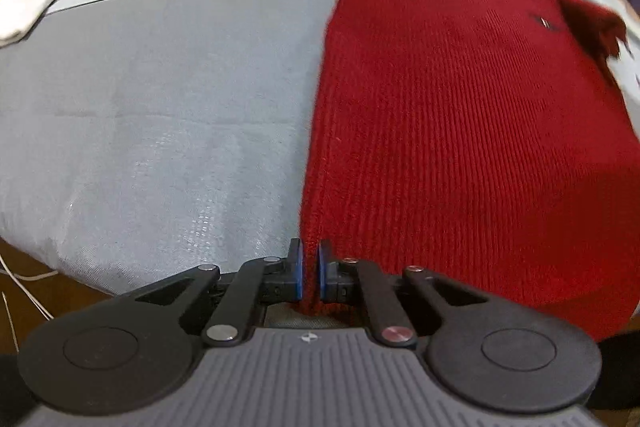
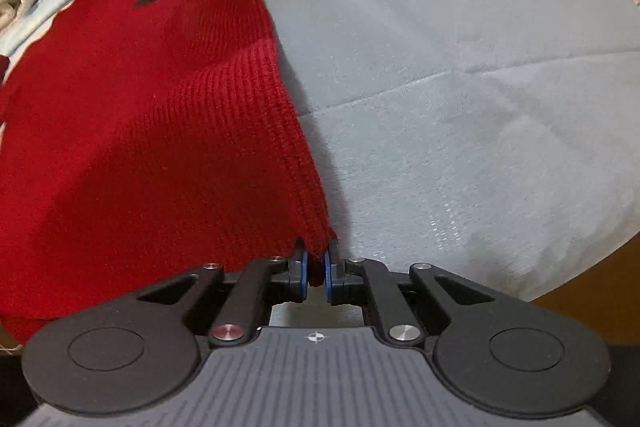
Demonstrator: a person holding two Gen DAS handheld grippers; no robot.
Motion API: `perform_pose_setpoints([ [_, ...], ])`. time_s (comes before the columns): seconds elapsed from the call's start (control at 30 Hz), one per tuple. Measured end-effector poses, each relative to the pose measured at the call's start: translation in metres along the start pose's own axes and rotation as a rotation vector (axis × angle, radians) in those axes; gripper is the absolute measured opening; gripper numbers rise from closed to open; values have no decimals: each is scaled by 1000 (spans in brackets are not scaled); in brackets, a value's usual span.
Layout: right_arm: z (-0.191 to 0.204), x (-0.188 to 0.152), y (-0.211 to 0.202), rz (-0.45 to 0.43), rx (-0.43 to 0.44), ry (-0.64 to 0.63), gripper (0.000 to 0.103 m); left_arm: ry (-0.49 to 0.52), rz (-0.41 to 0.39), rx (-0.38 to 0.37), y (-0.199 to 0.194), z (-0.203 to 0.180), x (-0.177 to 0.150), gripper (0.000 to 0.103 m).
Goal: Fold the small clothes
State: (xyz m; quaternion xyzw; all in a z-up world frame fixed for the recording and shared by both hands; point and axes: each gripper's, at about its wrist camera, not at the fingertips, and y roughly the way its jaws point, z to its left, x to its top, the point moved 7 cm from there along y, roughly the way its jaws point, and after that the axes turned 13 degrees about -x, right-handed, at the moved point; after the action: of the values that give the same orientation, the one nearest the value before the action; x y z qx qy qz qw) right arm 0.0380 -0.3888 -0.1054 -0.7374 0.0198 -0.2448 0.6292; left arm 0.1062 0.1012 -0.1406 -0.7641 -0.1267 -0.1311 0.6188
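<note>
Left wrist view: the left gripper (image 1: pixel 311 269) pinches the near hem corner of the red sweater (image 1: pixel 460 87), which lies on the grey cloth (image 1: pixel 160 115); that shallow bite could slip. Right wrist view: the right gripper (image 2: pixel 317 269) pinches the sweater's other hem corner, so uneven lifting could skew the fold.

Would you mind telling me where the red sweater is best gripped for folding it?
At the two bottom hem corners, approached from the near edge. The red sweater lies flat on the grey cloth, hem nearest, corners free. The left hand-held gripper and right hand-held gripper already pinch them.
</note>
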Motion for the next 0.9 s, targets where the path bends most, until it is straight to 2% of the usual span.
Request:
perform_pose_setpoints([
  [0.17,-6,-3,2,-10,-36,-9,7,9,4,-11,-1,-2,-1,8],
  [0.3,15,-8,12,10,-43,-127,8,4,15,0,3,7,-2,13],
  [0.4,31,-16,12,-1,-54,-238,10,-10,-4,9,2,15,1,27],
  [0.43,33,-14,11,-12,-53,-231,11,-14,-19,16,0,17,2,37],
  [0.47,30,-10,8,-31,-44,-200,12,-18,-42,18,-3,17,4,43],
  [0.53,17,3,-6,-113,-24,-99,20,-20,-108,-3,-13,15,12,44],
  [0.57,11,11,-15,-166,-15,-46,33,-16,-151,-30,-19,11,17,45],
  [0.6,4,18,-25,-231,-6,10,50,-5,-195,-60,-26,5,21,46],
  [0.67,1,26,-43,-340,3,60,68,42,-246,-100,-33,-8,26,52],
  [0.7,7,29,-47,-373,17,45,69,65,-244,-116,-33,-15,26,52],
  [0.77,21,27,-48,-381,47,-8,69,97,-197,-151,-24,-27,21,54],
  [0.83,38,19,-40,-339,59,-92,69,127,-111,-170,-9,-34,12,60],
  [0.9,49,8,-21,-246,-14,-209,69,159,3,-137,11,-33,1,65],
])
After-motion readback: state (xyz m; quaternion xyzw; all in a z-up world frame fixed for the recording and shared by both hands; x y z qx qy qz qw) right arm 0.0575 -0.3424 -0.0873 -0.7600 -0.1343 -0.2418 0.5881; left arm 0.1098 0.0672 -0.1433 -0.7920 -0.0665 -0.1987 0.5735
